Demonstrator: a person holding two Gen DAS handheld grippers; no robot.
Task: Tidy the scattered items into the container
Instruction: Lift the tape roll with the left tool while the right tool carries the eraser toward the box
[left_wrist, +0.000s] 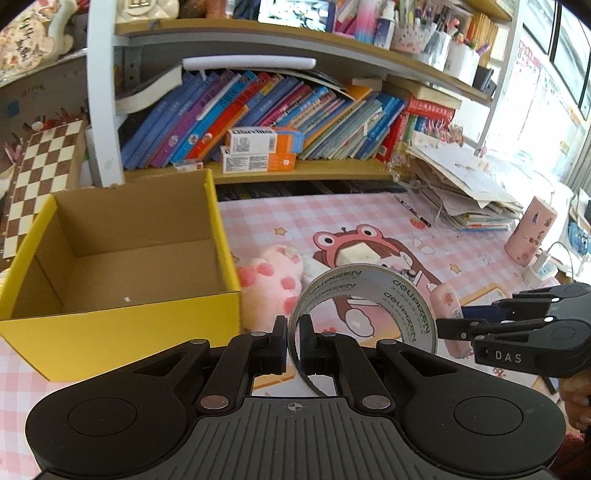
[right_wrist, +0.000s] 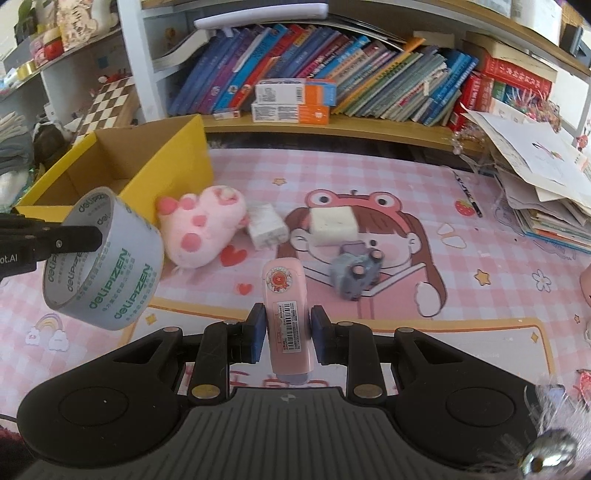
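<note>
Left gripper (left_wrist: 292, 341): nearest the lens in the left wrist view, pads clamped on the wall of the tape roll, one pad inside the ring and one outside; seen from the right wrist view (right_wrist: 79, 238) as a black finger reaching into the roll.
Right gripper (right_wrist: 287, 334): blue pads pressed against both sides of the pink case, holding it above the mat; in the left wrist view (left_wrist: 458, 325) it enters from the right edge.
Mat (right_wrist: 480, 306): pink checked desk cover with a cartoon girl, spread under everything.
Box (left_wrist: 122, 325): yellow outside, bare brown card inside, open on top, standing at the mat's left end, just beside the plush.
Plush (right_wrist: 201, 229): pink paw-shaped toy lying on the mat, touching or nearly touching the box wall.
Tape roll (left_wrist: 369, 302): grey ring printed with green lettering, lifted off the mat, right of the box.
Pink case (right_wrist: 286, 306): long, barcode label on top, pointing away from the camera.
White block (right_wrist: 334, 220): on the girl's face, flat on the mat.
White packet (right_wrist: 266, 226): between plush and white block.
Grey toy (right_wrist: 354, 273): small, near the white block, well apart from the box.
</note>
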